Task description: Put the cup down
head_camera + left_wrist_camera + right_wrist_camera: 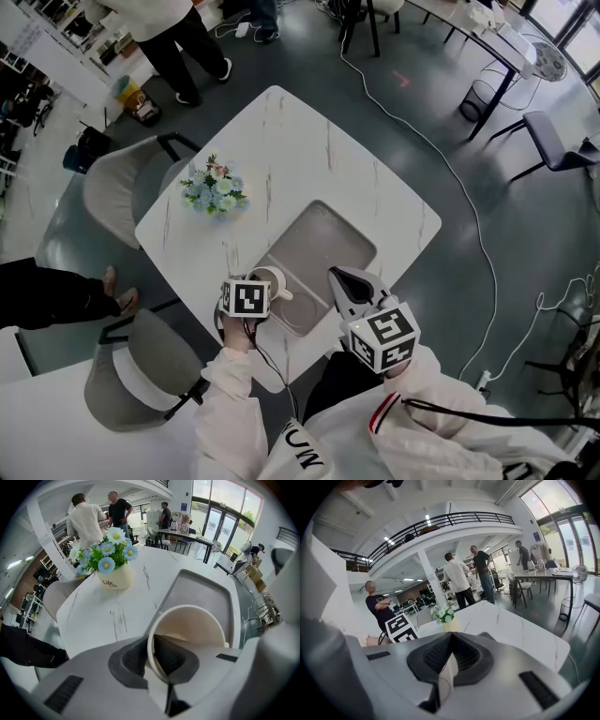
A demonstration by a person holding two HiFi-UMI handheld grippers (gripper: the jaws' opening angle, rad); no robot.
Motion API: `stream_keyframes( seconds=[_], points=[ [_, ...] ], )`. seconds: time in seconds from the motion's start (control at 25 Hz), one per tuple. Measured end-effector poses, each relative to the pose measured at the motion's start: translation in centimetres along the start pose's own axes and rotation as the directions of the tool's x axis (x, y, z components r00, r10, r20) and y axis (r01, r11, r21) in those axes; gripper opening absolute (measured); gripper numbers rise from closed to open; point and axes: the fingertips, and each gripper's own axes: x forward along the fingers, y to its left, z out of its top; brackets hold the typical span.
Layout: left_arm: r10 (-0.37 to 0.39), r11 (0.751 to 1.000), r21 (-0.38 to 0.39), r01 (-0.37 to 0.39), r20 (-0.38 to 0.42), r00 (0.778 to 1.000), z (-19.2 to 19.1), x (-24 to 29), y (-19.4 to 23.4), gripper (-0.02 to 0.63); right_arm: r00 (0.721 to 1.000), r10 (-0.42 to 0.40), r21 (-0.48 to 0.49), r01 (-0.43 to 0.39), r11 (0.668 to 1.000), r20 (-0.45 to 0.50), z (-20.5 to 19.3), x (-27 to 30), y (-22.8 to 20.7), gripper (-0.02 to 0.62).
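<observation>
1. Left gripper has its jaws narrowly parted and pinches the cup by the rim, tilted over the tray.
2. Right gripper: jaws together, nothing held.
3. Next, probably: level, lower, release.

Bright daylight floods from tall windows; both gripper views bulge fisheye, corners black.

Tilted, empty cream cup

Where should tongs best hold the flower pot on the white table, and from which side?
Probably the flower pot's cream wall, coming in level from the side: the flowers spread over its mouth, so the top is blocked.
</observation>
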Motion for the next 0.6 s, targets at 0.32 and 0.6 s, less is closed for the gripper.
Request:
stream_keyframes(
  seconds=[0.32, 0.6],
  points=[
    [0.018, 1.000, 0.012, -0.017, -0.008, 1.000, -0.03, 0.07, -0.04, 0.044, 1.000, -0.001, 0.002, 0.001, 1.000, -0.001, 0.08, -0.11, -0.24, 0.005],
    [0.003, 1.000, 0.005, -0.003, 0.020, 1.000, 0.07, 0.06, -0.05, 0.044, 1.000, -0.003, 0.009, 0.003, 1.000, -0.002, -0.08, -0.33, -0.39, 0.005]
  ],
)
